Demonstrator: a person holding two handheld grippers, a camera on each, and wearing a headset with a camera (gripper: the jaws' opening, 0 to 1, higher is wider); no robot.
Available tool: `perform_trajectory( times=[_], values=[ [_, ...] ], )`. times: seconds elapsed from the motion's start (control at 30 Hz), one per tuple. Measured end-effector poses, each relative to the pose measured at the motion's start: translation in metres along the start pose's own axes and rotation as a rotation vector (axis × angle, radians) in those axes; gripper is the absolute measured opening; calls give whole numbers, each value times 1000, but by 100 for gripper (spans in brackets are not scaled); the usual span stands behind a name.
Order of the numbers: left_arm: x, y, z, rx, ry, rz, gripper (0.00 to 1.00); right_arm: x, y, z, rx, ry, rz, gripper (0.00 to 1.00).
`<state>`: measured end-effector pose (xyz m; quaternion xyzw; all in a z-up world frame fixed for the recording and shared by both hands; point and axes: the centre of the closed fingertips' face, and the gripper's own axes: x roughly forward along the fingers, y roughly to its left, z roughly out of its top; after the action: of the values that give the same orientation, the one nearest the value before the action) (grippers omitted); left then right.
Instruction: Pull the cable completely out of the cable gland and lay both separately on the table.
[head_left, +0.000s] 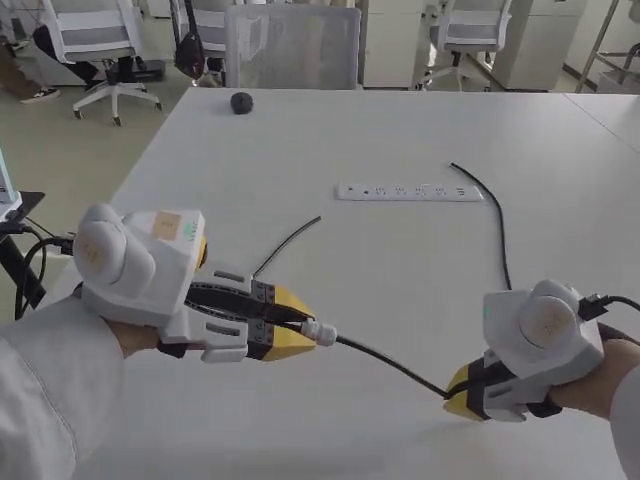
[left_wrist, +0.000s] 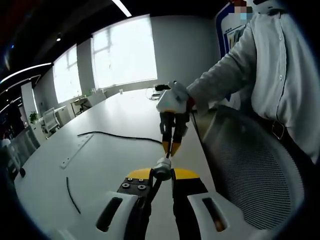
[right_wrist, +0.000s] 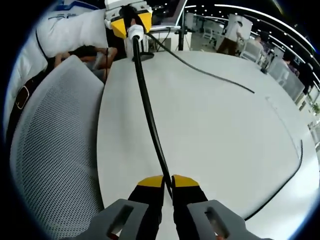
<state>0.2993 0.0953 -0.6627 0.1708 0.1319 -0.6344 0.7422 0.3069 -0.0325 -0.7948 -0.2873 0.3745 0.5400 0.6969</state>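
At the near left of the white desk (head_left: 400, 280), the left tool (head_left: 300, 325) is clamped on the white cable gland (head_left: 322, 333). The gland pokes out past the tool's yellow tips, pointing right. The left gripper view shows the same grip, with the gland pinched between the two yellow tips.

A black cable (head_left: 390, 361) leaves the gland's nose and runs right and nearer in an almost straight line. It ends at the right tool (head_left: 455, 393) at the near right of the desk, whose yellow tips are pressed together on it. In the right gripper view the cable passes between that tool's tips and stretches away to the gland. The cable is not yet out of the gland.

Farther back, a small dark rounded object (head_left: 241, 101) sits toward the far left of the desk. A thin black lead (head_left: 284, 244) lies just beyond the left tool. Its near end is hidden behind the tool, so I cannot tell whether it is the cable's tail. A white power strip (head_left: 410, 191) lies mid-desk. A second black lead (head_left: 498, 220) curves from near its right end toward the right tool. Office chairs (head_left: 100, 40) stand beyond the far edge.
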Motion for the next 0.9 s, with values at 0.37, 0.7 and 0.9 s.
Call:
perform_trajectory(
  times=[0.37, 0.7, 0.9],
  values=[
    [1, -1, -3, -1, 12, -6, 15, -25, 20, 50, 65, -95, 51, 27],
    [6, -4, -2, 6, 17, -18, 15, -38, 39, 127, -7, -223, 71, 22],
    [7, -4, -2, 9, 20, -19, 15, -38, 42, 148, -48, -245, 65, 17]
  ],
)
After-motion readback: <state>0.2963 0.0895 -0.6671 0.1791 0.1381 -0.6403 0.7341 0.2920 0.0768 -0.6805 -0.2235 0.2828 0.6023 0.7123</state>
